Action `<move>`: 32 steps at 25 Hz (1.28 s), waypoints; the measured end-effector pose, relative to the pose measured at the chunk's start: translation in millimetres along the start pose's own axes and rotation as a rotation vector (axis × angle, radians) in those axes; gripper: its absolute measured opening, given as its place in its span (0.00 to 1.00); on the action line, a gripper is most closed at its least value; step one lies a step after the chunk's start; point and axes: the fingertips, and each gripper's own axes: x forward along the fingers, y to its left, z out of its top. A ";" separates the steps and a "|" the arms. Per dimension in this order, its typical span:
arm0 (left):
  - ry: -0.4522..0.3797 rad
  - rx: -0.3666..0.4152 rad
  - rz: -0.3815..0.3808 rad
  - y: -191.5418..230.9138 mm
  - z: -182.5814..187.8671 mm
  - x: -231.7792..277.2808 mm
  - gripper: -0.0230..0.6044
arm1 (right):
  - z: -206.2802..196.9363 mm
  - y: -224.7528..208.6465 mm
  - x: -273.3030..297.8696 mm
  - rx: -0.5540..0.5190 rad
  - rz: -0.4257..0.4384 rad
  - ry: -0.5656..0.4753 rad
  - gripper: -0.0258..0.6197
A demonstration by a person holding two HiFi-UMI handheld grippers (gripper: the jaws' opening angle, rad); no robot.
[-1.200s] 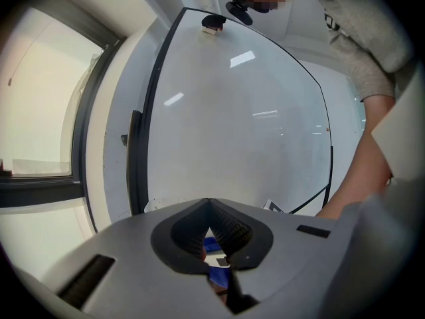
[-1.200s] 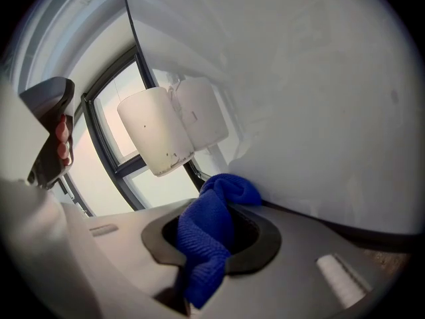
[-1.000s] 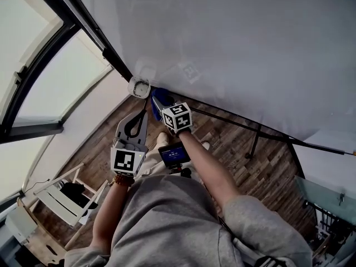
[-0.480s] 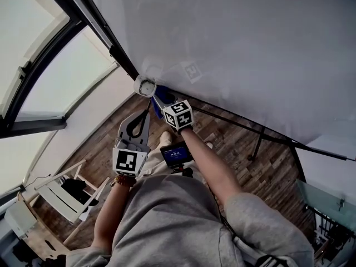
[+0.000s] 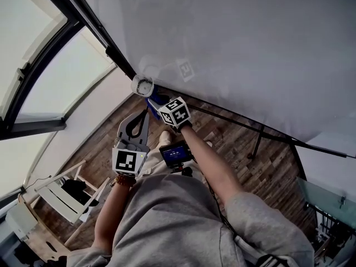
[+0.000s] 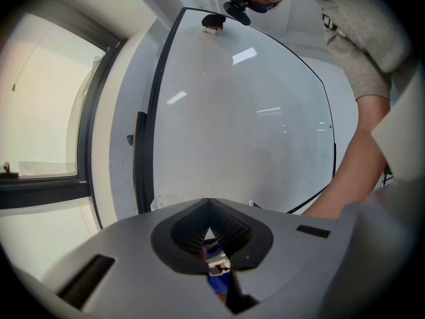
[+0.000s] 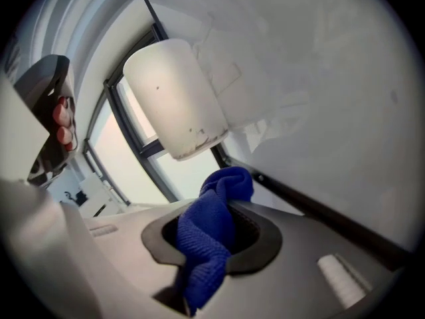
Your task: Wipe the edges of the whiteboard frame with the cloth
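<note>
Two tongs | right tongs (image 5: 157, 103) pinch cloth (image 7: 211, 230), slid left (slightly) along frame (image 7: 312, 209) | left tongs (image 5: 143, 117) pressed together

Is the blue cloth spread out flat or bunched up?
Bunched up: the cloth is a crumpled wad pinched between the shut jaws of the right gripper, with a fold poking past them.

Two grippers, left gripper (image 5: 143, 117) and right gripper (image 5: 154, 101), one blue cloth (image 7: 209, 226), one whiteboard (image 5: 250, 49), one chair (image 5: 60, 197).

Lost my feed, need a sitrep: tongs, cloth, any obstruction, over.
Left tongs shut, empty. Right tongs shut on blue woven cloth, by black whiteboard frame. White cylindrical object at the corner, close ahead.
</note>
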 end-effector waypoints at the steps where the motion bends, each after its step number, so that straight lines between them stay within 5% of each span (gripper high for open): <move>1: 0.001 0.000 -0.005 -2.1 0.9 0.6 0.05 | -8.5 10.5 -1.7 -0.025 0.059 0.048 0.20; 5: -0.021 0.026 -0.028 -7.5 6.0 6.8 0.05 | -27.5 48.0 -28.6 -0.217 0.217 0.152 0.20; 9: -0.050 0.013 -0.052 -14.4 17.0 13.8 0.05 | -0.8 60.6 -71.6 -0.360 0.194 0.057 0.20; 14: -0.109 -0.004 -0.075 -21.6 51.7 14.2 0.05 | 50.9 64.3 -144.0 -0.380 0.027 -0.136 0.20; 23: -0.232 0.020 -0.074 -32.7 129.6 17.0 0.05 | 140.3 69.3 -286.5 -0.353 -0.443 -0.504 0.20; 32: -0.260 0.035 -0.135 -68.5 170.3 17.9 0.05 | 209.9 121.7 -360.3 -0.407 -0.581 -0.744 0.20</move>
